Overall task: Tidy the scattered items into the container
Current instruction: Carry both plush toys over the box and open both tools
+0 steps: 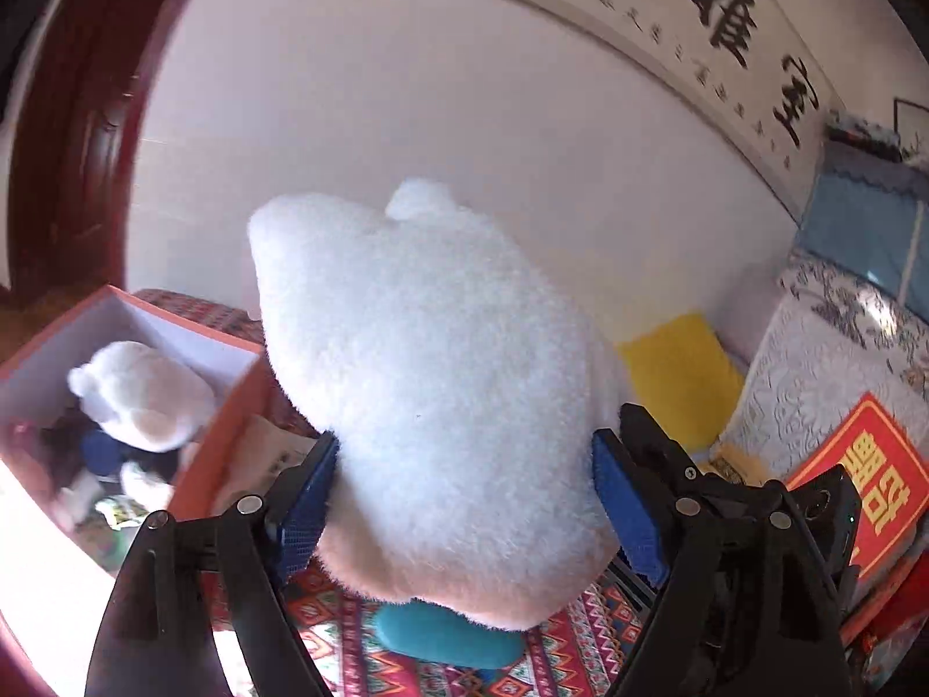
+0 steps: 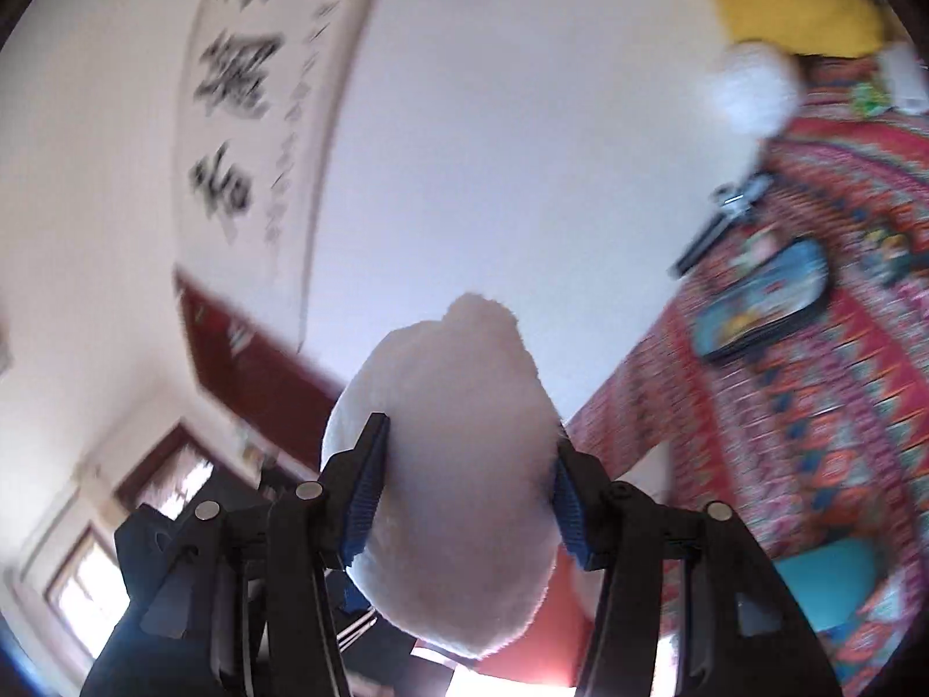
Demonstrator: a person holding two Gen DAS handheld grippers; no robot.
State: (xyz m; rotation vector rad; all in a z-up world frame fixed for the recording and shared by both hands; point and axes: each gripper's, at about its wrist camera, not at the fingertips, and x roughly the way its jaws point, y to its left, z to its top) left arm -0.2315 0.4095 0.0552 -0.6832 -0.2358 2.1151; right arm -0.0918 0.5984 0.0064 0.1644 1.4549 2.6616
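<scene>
One white plush toy (image 1: 145, 395) is already stowed in the orange box (image 1: 232, 342). A second plush (image 1: 441, 406) is clamped in the left gripper (image 1: 464, 499), just right of the box. A third plush (image 2: 458, 476) is clamped in the right gripper (image 2: 464, 499); a pencil case (image 2: 766, 302) and, apparently, another plush (image 2: 749, 87) remain on the patterned cloth (image 2: 842, 406) away from the box.

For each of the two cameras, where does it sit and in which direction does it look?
Left wrist: sits on the left claw, looks forward over the patterned cloth toward the wall; its fingers squeeze a white plush toy; the orange box lies left.
Right wrist: sits on the right claw, tilted up at the wall and blurred; its fingers squeeze another white plush toy.
Shared: the calligraphy scroll, the patterned cloth and the yellow cushion.
</scene>
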